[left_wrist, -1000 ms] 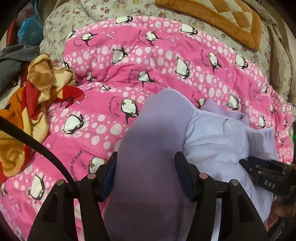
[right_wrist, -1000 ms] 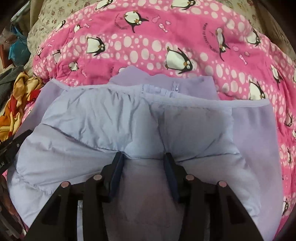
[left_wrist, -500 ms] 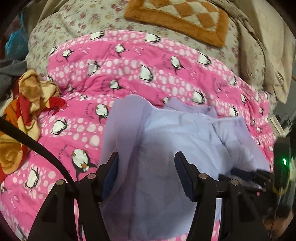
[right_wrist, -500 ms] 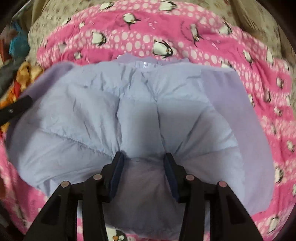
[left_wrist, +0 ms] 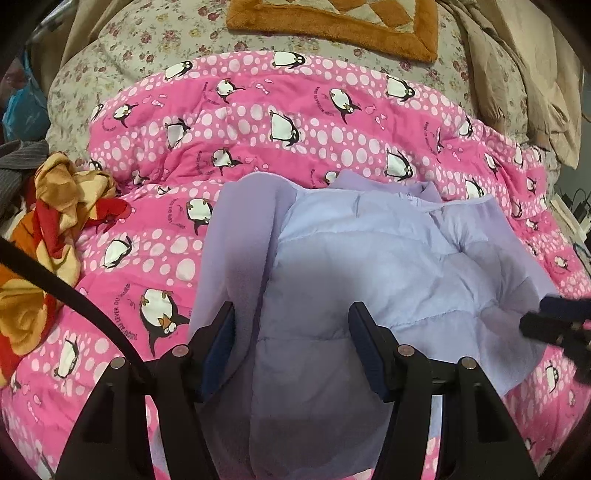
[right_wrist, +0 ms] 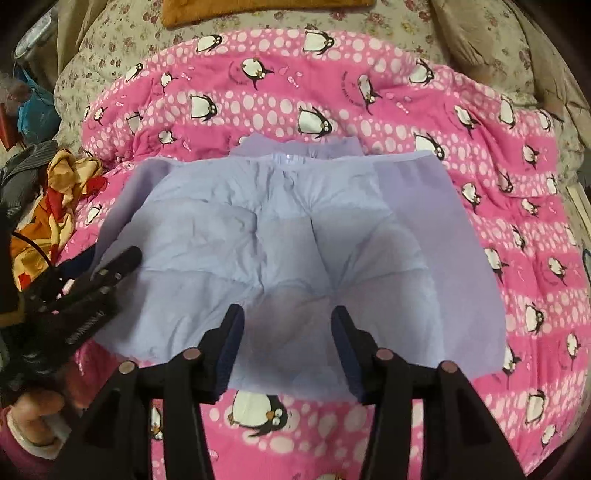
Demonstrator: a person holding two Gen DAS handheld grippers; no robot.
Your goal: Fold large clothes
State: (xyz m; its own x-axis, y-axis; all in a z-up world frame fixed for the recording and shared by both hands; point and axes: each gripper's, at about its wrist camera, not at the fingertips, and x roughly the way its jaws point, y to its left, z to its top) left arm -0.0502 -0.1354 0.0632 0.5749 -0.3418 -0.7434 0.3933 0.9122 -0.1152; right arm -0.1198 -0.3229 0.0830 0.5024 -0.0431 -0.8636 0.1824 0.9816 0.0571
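- In the left wrist view, the left gripper (left_wrist: 291, 343) holds a thick fold of the lavender padded jacket (left_wrist: 369, 258) between its blue pads; the cloth fills the gap and hangs toward 6 o'clock.
- In the right wrist view, the right gripper (right_wrist: 286, 339) has its jaws opening; the jacket's (right_wrist: 288, 229) near hem lies between them, puckered toward the gap, but whether the pads still press on it I cannot tell.
- At 8 o'clock in that view, a hand (right_wrist: 33, 410) in a dark red sleeve carries the left gripper's body.
- The jacket lies spread, lining up, on the pink penguin quilt (right_wrist: 369, 110), its collar and zip end toward 12 o'clock.
- A crumpled orange, yellow and red cloth (left_wrist: 48, 221) sits at 9 o'clock, just beside the quilt.
- Farther off at 12 o'clock lie a floral bedspread (left_wrist: 147, 44) and an orange-bordered checked cushion (left_wrist: 332, 22).
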